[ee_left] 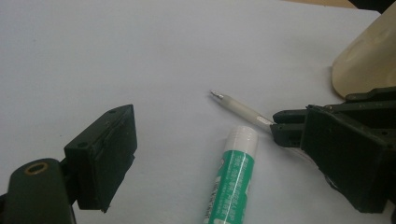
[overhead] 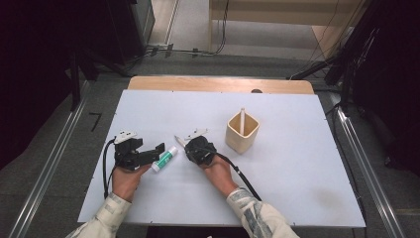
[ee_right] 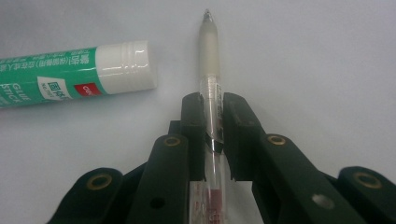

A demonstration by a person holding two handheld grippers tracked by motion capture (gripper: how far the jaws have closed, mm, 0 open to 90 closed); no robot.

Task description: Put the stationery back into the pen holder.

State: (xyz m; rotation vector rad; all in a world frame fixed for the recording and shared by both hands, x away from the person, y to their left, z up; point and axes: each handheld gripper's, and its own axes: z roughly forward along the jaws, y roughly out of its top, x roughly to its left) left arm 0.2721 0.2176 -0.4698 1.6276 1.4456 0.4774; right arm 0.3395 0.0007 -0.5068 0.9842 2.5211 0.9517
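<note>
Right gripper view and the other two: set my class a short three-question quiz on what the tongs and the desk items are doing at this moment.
1. True or false: the right tongs are shut on the clear-barrelled pen with a white grip.
2. Which item lies on the white table between the open left tongs, not gripped? A) the green-and-white glue stick B) the square beige pen holder C) a red eraser
3. Fill in: the white stick stands inside the ____.

Key
1. True; both jaws press the barrel.
2. A
3. Pen holder
</note>
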